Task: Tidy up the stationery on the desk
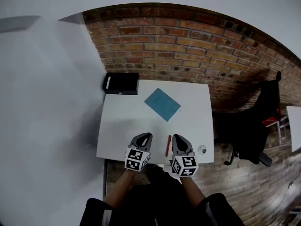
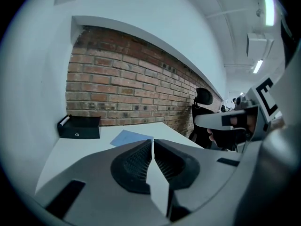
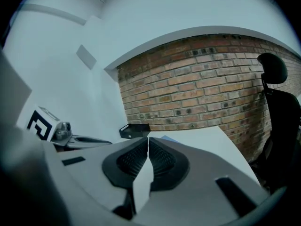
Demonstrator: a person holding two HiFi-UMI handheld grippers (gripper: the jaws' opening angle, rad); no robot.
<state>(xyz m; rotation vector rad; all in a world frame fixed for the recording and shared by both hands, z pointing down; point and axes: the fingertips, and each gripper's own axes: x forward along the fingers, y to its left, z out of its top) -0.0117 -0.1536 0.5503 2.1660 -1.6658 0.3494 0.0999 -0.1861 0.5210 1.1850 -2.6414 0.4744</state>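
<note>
On the white desk (image 1: 122, 126) a blue notebook (image 1: 162, 104) lies at the back middle, and a red pen (image 1: 168, 145) lies near the front edge. A black box (image 1: 121, 83) with a white marker on its left rim stands at the desk's back left corner. My left gripper (image 1: 147, 135) hovers over the front edge just left of the pen, shut and empty. My right gripper (image 1: 176, 137) is just right of the pen, also shut and empty. From the left gripper view the box (image 2: 79, 127) and notebook (image 2: 131, 138) lie ahead beyond the shut jaws.
A small round white object (image 1: 202, 149) sits at the desk's front right corner. A brick wall (image 1: 188, 46) runs behind the desk, a white wall (image 1: 47, 102) to the left. A black office chair (image 1: 256, 126) stands to the right on the wood floor.
</note>
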